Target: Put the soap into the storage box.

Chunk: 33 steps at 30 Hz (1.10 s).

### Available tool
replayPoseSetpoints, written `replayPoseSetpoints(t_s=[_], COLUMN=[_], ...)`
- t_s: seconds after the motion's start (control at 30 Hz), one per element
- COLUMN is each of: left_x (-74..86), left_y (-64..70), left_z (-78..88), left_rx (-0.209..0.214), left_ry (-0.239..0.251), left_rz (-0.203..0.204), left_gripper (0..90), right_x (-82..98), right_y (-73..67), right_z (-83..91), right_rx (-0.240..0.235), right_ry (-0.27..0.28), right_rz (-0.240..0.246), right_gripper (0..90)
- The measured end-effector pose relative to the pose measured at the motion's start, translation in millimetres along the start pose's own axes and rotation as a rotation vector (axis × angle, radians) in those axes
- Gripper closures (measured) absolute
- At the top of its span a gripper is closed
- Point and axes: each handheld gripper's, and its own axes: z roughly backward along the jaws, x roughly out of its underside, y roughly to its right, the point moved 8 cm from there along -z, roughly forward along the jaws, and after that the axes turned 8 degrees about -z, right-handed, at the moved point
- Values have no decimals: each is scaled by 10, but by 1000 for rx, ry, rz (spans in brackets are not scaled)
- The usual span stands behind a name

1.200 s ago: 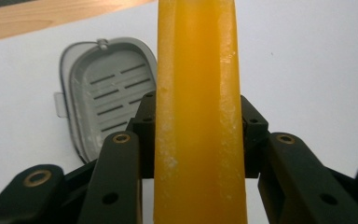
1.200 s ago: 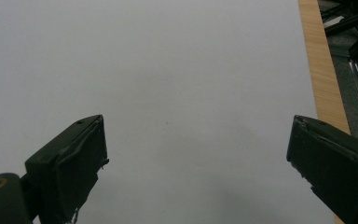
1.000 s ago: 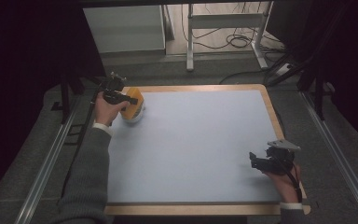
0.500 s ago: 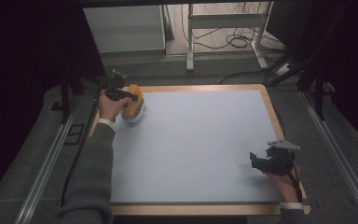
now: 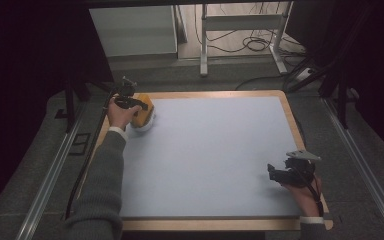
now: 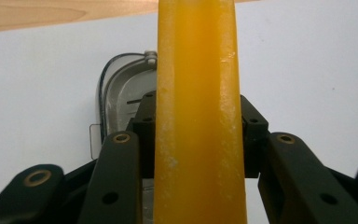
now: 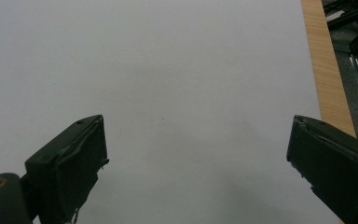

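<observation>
A flat orange piece point(image 6: 198, 116) stands on edge between the jaws of my left gripper point(image 6: 196, 121), which is shut on it. Beneath it lies a grey metal object with a clear rim point(image 6: 121, 93) on the white mat. From above, the orange piece point(image 5: 143, 112) and my left gripper point(image 5: 130, 102) sit at the far left corner of the mat, over a white object point(image 5: 141, 125). My right gripper point(image 5: 275, 174) hovers near the front right of the mat. Its jaws stand wide apart over bare mat point(image 7: 191, 93) with nothing between them.
The white mat point(image 5: 210, 155) covers a wooden board whose rim point(image 5: 292, 125) shows on the right. Metal rails point(image 5: 360, 165) run along both sides of the table. A white cabinet point(image 5: 135, 30) and table legs with cables point(image 5: 240, 40) stand beyond the far edge.
The left hand and the orange piece have shifted slightly; the arm has drawn a little nearer. The right gripper has stayed where it was.
</observation>
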Motion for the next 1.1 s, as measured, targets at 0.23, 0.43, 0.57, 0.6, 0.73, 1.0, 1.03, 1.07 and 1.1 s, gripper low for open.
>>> replayPoseSetpoints(t_s=[0.23, 0.43, 0.57, 0.6, 0.73, 1.0, 1.03, 1.07, 1.1], left_x=[32, -36, -3, 2, 22, 126, 124, 135, 139], left_y=[-51, -48, -62, -61, -74, -161, -155, -162, -159], left_z=[-62, 44, 77, 84, 147, 258, 262, 275, 288], left_rx=[-23, -37, -53, -56, -63, -84, -79, -85, -85], left_ry=[3, 58, 42, 41, 57, 68, 81, 77, 82], left_rz=[17, 24, 1, -2, -5, -7, -3, -6, -7], left_gripper=[609, 476, 403, 385, 339, 277, 276, 271, 268], right_x=[2, 0, 1, 2, 2, 8, 8, 8, 10], right_y=[-2, -2, -9, -9, -12, -29, -33, -34, -37], right_z=[0, -1, 0, 0, 0, -5, -6, -7, -7], right_rx=[0, 1, -1, -1, -1, -3, -4, -4, -4], right_ry=[-1, 0, -1, -1, -1, -8, -8, -7, -8], right_rz=[5, 5, 6, 6, 7, 11, 15, 18, 18], right_gripper=[49, 49, 49, 49, 49, 49, 49, 49, 49])
